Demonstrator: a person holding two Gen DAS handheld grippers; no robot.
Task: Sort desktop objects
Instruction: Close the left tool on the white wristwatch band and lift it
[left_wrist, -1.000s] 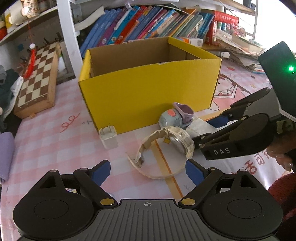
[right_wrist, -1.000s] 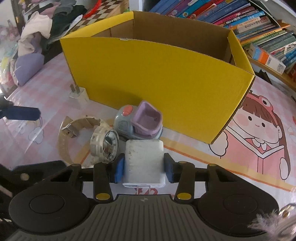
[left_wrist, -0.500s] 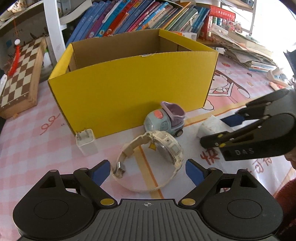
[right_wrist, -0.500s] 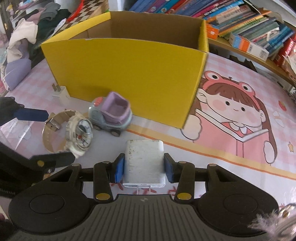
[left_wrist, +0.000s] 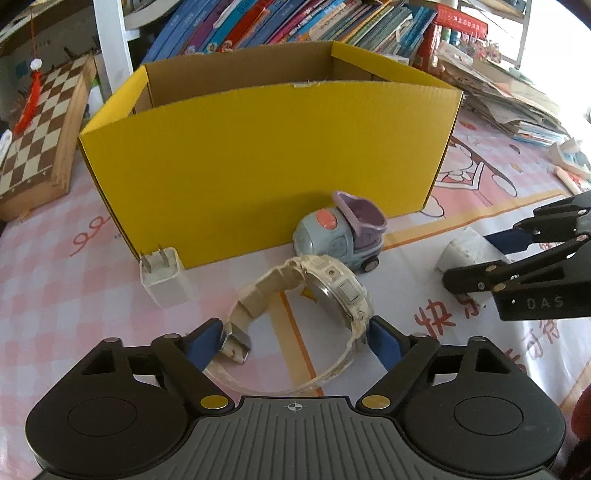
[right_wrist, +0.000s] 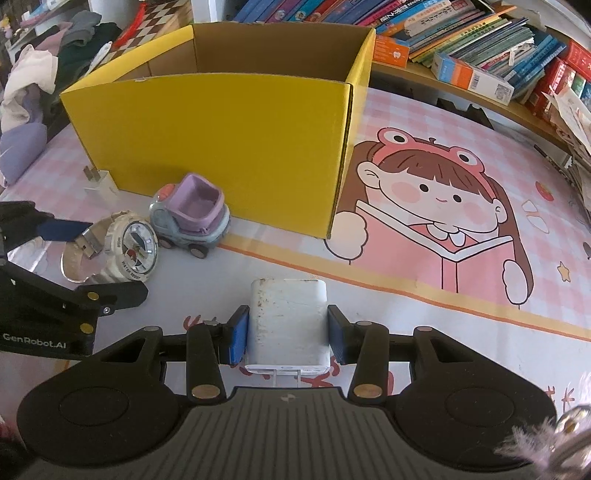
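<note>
**Two grippers working beside a yellow box**

A yellow box (left_wrist: 266, 155) stood at twelve o'clock on a pink mat (right_wrist: 461, 258). The right gripper (right_wrist: 287, 335) was clamped on a white charger (right_wrist: 288, 325). The left gripper (left_wrist: 295, 341) stood spread around a watch (left_wrist: 306, 291), pads just beside it. A toy truck (left_wrist: 341, 236) sat at one o'clock. Closing on the springy strap, the watch might twist free.

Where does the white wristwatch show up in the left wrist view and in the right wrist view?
Left wrist view: the white wristwatch lies low in the centre, between the fingers of the left tool.
Right wrist view: it lies at the left edge, mid-height, dial facing the camera.
Shared landmark: the toy truck sits just behind the watch, in front of the yellow box.
</note>
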